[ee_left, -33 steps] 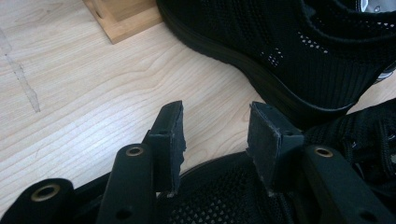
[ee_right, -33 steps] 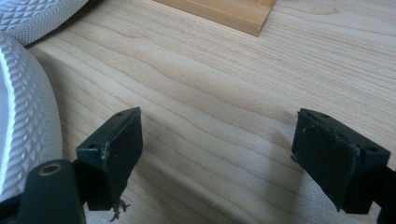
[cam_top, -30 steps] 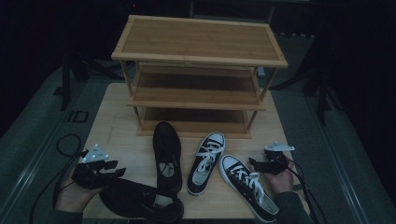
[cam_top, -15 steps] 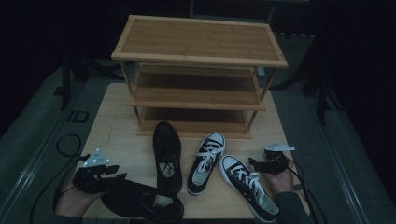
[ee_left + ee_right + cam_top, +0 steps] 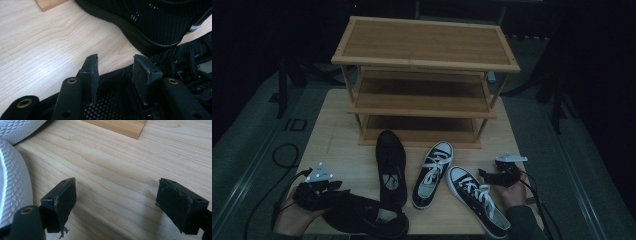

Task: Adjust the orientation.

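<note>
All four shoes are on the table (image 5: 337,145) and the rack (image 5: 424,80) is empty, so nothing is done yet: the left gripper (image 5: 314,192) holds its half-open jaws over the near black shoe (image 5: 362,217), the right gripper (image 5: 499,175) stands wide open beside the sneakers (image 5: 452,182).

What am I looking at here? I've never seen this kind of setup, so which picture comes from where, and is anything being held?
A person sits at a wooden table with a hand-held two-jaw claw in each hand. The high view looks down from above; the other two pictures come from cameras riding on each claw, looking along its black jaws.

On the table stands a three-tier wooden shoe rack. In front of it lie an all-black shoe and two black-and-white sneakers.

The left claw has its jaws astride the mesh edge of a second black shoe; whether the pads press on it is unclear. In the right gripper view, the right claw stands open over bare wood, holding nothing.
</note>
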`<state>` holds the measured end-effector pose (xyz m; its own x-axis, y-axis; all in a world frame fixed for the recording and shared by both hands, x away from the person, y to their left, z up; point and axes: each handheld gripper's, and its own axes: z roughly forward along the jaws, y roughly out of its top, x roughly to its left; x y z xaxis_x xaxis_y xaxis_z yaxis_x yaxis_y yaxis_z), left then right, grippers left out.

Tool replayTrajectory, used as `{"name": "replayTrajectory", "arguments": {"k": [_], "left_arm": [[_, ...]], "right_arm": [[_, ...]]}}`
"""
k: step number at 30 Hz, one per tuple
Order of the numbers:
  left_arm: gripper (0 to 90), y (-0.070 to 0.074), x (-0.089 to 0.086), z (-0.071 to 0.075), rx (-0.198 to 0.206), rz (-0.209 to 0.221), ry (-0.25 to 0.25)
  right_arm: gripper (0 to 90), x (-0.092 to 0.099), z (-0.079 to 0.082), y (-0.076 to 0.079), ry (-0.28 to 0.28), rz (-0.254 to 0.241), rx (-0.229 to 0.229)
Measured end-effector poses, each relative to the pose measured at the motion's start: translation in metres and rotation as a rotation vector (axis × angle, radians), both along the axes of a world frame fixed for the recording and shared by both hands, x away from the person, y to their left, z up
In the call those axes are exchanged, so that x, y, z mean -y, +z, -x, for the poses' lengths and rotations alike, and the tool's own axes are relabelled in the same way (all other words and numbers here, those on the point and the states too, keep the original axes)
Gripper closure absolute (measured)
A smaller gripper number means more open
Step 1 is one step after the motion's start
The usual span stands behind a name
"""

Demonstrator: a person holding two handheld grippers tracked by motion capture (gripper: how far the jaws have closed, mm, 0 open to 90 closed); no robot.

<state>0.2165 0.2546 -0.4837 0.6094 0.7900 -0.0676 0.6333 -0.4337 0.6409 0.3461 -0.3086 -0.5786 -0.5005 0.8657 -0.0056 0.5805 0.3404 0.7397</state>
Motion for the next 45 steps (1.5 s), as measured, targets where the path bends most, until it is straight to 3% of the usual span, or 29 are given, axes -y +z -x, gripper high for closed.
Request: {"name": "replayTrajectory", "arguments": {"k": [4, 9, 18, 20, 24, 26, 32, 45], "left_arm": [[59.1, -0.002, 0.000, 0.000, -0.012, -0.007, 0.002], [77.9, -0.003, 0.000, 0.000, -0.034, -0.022, -0.002], [71.3, -0.005, 0.002, 0.001, -0.056, -0.002, -0.021], [74.2, -0.006, 0.002, 0.000, -0.066, -0.017, -0.031], [86.9, -0.005, 0.003, 0.000, -0.079, -0.004, -0.049], [88.4, -0.004, 0.003, 0.000, -0.085, -0.005, -0.045], [89.7, -0.001, 0.000, -0.004, -0.073, -0.019, -0.007], [90.0, 0.011, 0.003, -0.020, -0.002, -0.035, 0.049]], "right_arm": [[16.0, 0.000, 0.000, 0.000, -0.003, 0.000, 0.000], [16.0, 0.000, 0.000, 0.000, -0.004, 0.000, -0.001], [15.9, 0.000, 0.000, 0.000, -0.006, -0.001, -0.001], [16.0, 0.000, 0.000, 0.000, -0.006, -0.001, 0.000], [16.0, 0.000, 0.000, 0.000, -0.006, 0.000, -0.001], [15.9, 0.000, 0.000, 0.000, -0.006, -0.001, -0.001], [15.9, 0.000, 0.000, 0.000, -0.006, 0.000, -0.001], [15.9, 0.000, 0.000, 0.000, -0.007, -0.001, -0.001]]}}
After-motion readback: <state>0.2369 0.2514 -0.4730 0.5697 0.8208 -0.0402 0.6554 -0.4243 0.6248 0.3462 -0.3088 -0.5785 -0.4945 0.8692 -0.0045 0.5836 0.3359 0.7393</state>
